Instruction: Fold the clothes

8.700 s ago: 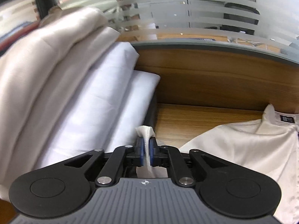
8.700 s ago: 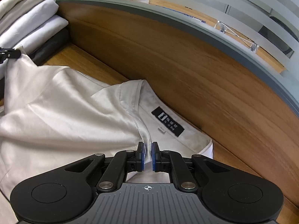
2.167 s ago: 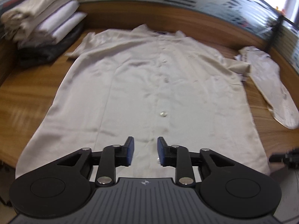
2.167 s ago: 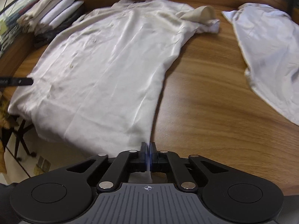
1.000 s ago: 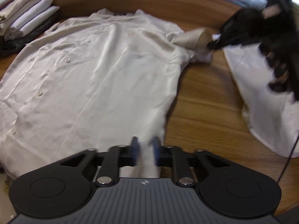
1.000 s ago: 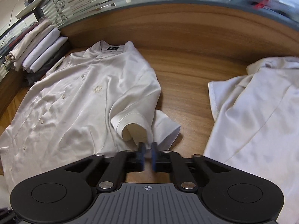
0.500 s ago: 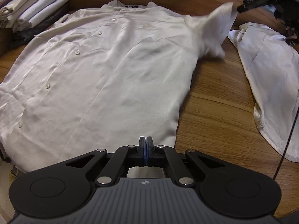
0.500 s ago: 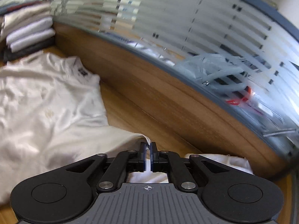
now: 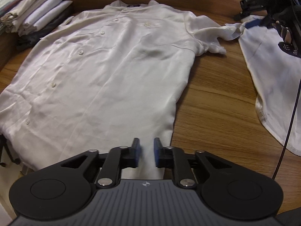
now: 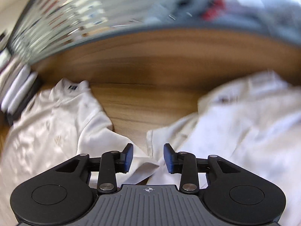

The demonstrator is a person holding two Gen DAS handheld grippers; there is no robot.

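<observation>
Shirt (image 9: pixel 105 71), cream and short-sleeved, lies spread flat, buttoned front up, on the wooden desk (image 9: pixel 216 101), collar at the far edge. Left gripper (image 9: pixel 146 154) sits at the near hem, jaws parted, hem fabric lying between the blue pads but not clamped. Right gripper (image 10: pixel 148 157) is wide open over the shirt's outstretched sleeve (image 10: pixel 139 162), gripping nothing; that view is motion-blurred. Second white garment (image 9: pixel 270 79) lies to the right, its edge touching the sleeve. Stack of folded clothes (image 9: pixel 35 17) stands at the far left corner.
</observation>
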